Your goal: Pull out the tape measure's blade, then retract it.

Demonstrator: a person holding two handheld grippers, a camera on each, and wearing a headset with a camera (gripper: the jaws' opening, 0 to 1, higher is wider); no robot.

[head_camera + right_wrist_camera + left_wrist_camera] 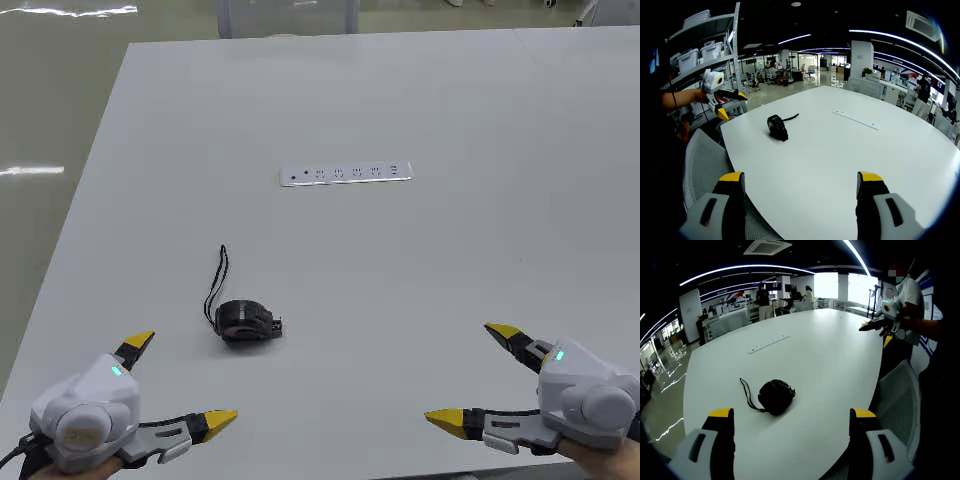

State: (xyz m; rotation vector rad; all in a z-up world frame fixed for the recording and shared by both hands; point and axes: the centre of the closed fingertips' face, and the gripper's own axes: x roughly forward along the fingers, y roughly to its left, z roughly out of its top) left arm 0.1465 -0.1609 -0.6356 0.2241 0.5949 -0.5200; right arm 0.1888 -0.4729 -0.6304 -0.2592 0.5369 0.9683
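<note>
Both pairs of jaws: wide apart, nothing in them
Left hand-held gripper (182, 378): about 7 o'clock of the tape measure (245, 320)
Right hand-held gripper (470, 372): 4 o'clock, well apart

The head view looks steeply down from above the near edge of the white surface (420, 110). The view riding the left gripper (182, 378) skims low across it from the near-left corner, close to the tape measure (245, 321). That on the right gripper (470, 372) faces it from farther off. All three share the tape measure and power strip (345, 174).
</note>
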